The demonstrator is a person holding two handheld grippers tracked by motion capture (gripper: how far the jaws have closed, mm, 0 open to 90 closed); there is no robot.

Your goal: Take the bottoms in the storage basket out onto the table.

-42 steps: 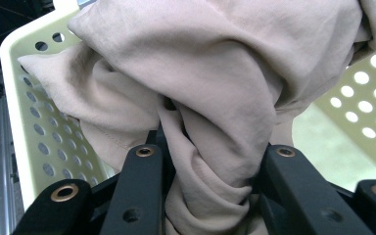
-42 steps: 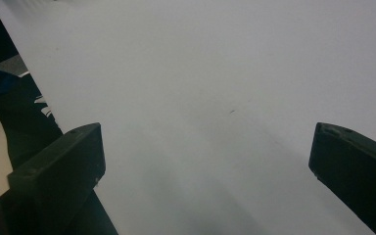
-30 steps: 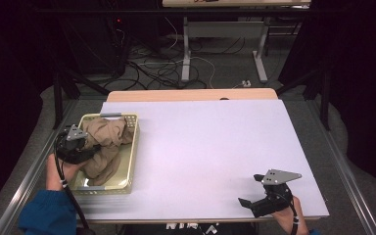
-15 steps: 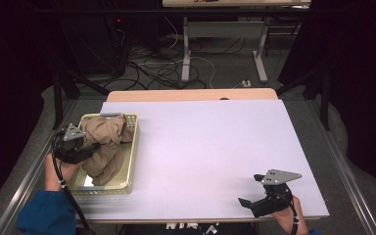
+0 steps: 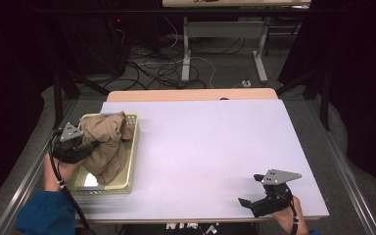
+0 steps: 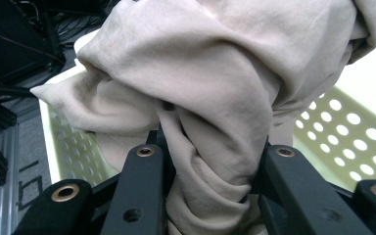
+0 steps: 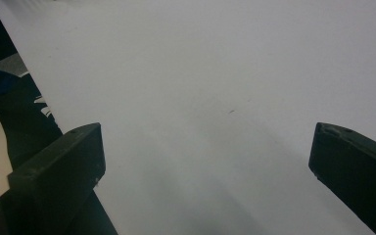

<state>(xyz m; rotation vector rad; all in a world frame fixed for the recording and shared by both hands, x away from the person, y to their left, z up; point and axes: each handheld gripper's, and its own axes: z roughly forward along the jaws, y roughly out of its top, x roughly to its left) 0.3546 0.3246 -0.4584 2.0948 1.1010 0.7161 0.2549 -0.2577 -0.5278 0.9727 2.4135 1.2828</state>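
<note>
A beige cloth is bunched up over a pale yellow perforated basket at the table's left side. My left gripper is shut on the beige cloth, lifting part of it above the basket. In the left gripper view the cloth is squeezed between the two black jaws, with the basket's holed wall behind it. My right gripper rests near the table's front right edge, jaws open, nothing between them. Its own view shows bare white table between the spread fingertips.
The white table top spreads between the basket and the right gripper. Beyond the far wooden edge lie floor cables and desk legs. A blue sleeve enters at the bottom left.
The left gripper has drawn the cloth up and slightly toward the left and near side; the bundle now stands higher over the basket. The right gripper has stayed put.
</note>
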